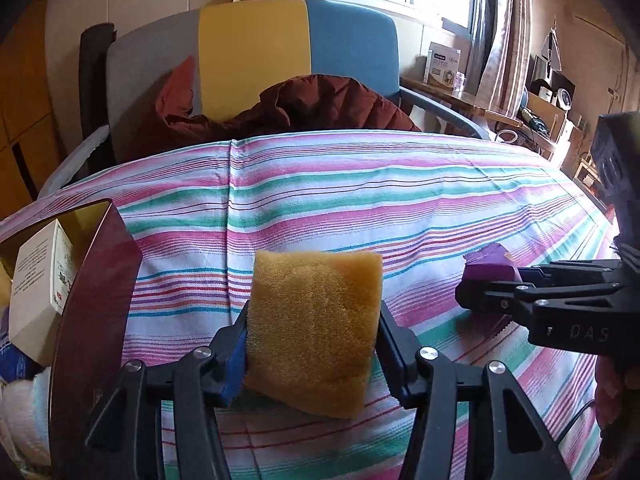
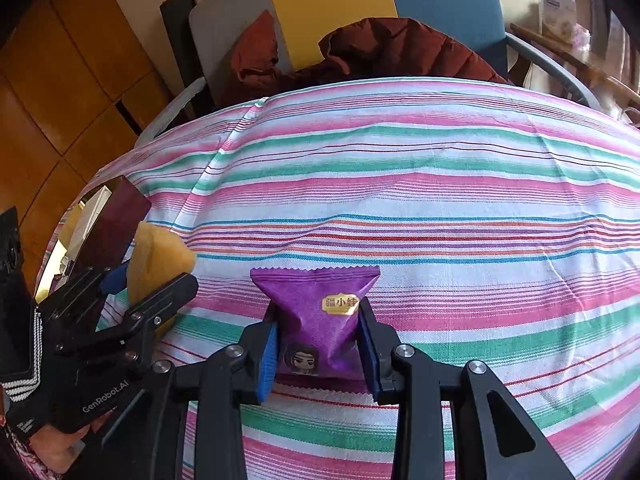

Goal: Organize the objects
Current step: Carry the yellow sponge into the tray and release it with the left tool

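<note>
My left gripper (image 1: 314,344) is shut on a yellow sponge (image 1: 314,328) and holds it just above the striped tablecloth (image 1: 360,200). The sponge also shows in the right wrist view (image 2: 156,264), in the left gripper (image 2: 152,284). My right gripper (image 2: 318,344) is shut on a purple snack packet (image 2: 316,312) with a gold label, low over the cloth. In the left wrist view the right gripper (image 1: 492,292) comes in from the right with the packet (image 1: 488,264). A dark red open box (image 1: 92,280) stands at the left.
The box holds a white carton (image 1: 36,280) and also shows in the right wrist view (image 2: 112,228). Behind the table stands a grey, yellow and blue chair (image 1: 256,48) with a rust-red jacket (image 1: 320,104). A wooden desk with clutter (image 1: 500,92) is at the far right.
</note>
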`<state>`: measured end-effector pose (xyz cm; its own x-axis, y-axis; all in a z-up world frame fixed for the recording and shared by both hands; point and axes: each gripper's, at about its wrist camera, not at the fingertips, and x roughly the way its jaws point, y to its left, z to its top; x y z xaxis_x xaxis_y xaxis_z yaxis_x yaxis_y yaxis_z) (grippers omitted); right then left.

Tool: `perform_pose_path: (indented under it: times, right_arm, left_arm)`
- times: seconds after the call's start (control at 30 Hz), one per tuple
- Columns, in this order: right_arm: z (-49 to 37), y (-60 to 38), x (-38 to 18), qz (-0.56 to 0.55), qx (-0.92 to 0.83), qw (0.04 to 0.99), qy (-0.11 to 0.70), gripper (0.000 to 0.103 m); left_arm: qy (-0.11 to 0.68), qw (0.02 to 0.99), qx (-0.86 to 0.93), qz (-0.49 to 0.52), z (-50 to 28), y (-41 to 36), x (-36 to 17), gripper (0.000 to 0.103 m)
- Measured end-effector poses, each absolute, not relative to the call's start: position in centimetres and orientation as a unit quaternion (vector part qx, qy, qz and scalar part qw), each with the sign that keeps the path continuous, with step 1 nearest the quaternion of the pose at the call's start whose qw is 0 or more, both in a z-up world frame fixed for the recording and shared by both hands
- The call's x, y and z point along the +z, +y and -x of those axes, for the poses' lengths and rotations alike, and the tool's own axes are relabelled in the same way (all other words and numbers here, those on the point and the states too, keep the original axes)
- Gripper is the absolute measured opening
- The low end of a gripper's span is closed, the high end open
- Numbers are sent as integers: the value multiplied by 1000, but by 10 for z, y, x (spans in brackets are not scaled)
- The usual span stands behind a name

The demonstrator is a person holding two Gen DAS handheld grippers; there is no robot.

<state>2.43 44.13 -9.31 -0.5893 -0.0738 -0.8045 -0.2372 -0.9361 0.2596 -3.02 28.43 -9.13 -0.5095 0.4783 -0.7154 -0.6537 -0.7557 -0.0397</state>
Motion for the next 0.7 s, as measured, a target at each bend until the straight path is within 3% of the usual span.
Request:
perform_pose_path:
  times: [0.7]
  right_arm:
    - [-25,437,-93,447,881,49,149,36]
  left_arm:
    - [51,322,872,365,-13,220,-68,55]
